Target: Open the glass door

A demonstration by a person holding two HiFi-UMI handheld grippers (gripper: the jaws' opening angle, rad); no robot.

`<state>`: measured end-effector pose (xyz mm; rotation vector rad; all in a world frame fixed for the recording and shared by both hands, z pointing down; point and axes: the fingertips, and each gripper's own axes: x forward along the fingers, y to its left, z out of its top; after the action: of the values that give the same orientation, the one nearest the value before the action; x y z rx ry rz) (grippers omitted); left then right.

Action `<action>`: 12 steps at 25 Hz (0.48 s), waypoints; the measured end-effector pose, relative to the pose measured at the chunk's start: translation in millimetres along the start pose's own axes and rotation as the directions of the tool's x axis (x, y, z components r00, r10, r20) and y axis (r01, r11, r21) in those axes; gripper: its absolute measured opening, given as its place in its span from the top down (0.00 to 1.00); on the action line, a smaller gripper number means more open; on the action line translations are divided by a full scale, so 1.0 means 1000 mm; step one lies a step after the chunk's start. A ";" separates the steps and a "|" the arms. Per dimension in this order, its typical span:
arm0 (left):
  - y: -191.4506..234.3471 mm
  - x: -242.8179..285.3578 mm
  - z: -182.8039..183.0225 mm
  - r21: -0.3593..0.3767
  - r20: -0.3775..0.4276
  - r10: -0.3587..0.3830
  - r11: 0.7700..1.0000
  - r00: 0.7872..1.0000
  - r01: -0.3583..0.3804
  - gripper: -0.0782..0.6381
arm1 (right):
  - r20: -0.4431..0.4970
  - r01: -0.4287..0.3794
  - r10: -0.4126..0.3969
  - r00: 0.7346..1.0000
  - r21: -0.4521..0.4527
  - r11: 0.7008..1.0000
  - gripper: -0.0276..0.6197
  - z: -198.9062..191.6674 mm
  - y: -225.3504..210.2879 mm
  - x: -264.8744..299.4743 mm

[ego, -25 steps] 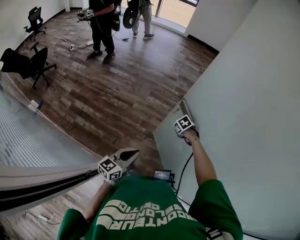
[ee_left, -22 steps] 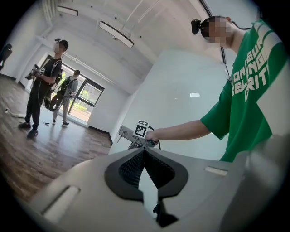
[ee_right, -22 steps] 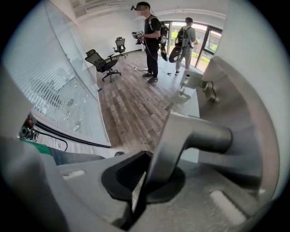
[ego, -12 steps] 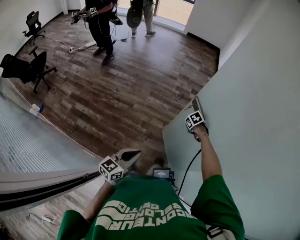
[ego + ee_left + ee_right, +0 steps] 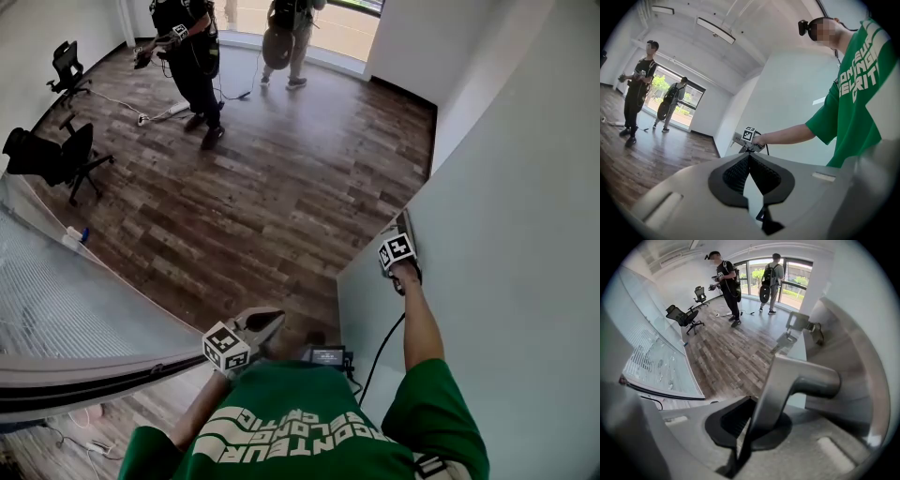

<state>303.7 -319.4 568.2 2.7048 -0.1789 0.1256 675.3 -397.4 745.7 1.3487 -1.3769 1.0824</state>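
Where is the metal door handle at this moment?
The door handle sits mid-frame in the right gripper view, clamped by the right gripper; in the head view it is at the right, by the edge of the glass door.

We list: door handle (image 5: 806, 380), metal, brushed satin grey, smooth, with a soft sheen; glass door (image 5: 525, 234), pale and frosted-looking, smooth, matt and even; floor (image 5: 281, 178), wood-look planks, dark brown, grain showing, low sheen with window glare at the upper middle of the head view; left gripper (image 5: 749, 158) and right gripper (image 5: 751, 401), shells of light grey plastic by their look, matt, faintly grainy; their pads (image 5: 735, 174), black, finely ribbed, dull; shirt (image 5: 291, 422), green cloth, matt, with white print; partition (image 5: 56, 300) at the left of the head view, glass, glossy, with fine frosted stripes; office chair (image 5: 56, 155), black, matt, material we cannot tell.
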 end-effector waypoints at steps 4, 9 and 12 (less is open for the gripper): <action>-0.003 0.018 -0.001 0.009 -0.008 0.000 1.000 1.000 0.000 0.88 | 0.000 0.011 -0.011 1.000 0.047 0.999 0.97 -0.009 -0.029 0.000; -0.005 0.037 0.004 0.003 -0.014 0.012 1.000 1.000 -0.012 0.88 | -0.001 0.023 -0.023 1.000 0.099 0.995 0.97 -0.016 -0.068 -0.006; -0.008 0.050 0.001 0.003 -0.018 0.008 1.000 1.000 -0.008 0.88 | 0.003 0.030 -0.031 1.000 0.127 0.991 0.97 -0.025 -0.091 -0.004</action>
<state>354.4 -317.6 569.7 2.7054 -0.1841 0.1527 766.9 -374.3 746.5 1.4601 -1.3047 1.1633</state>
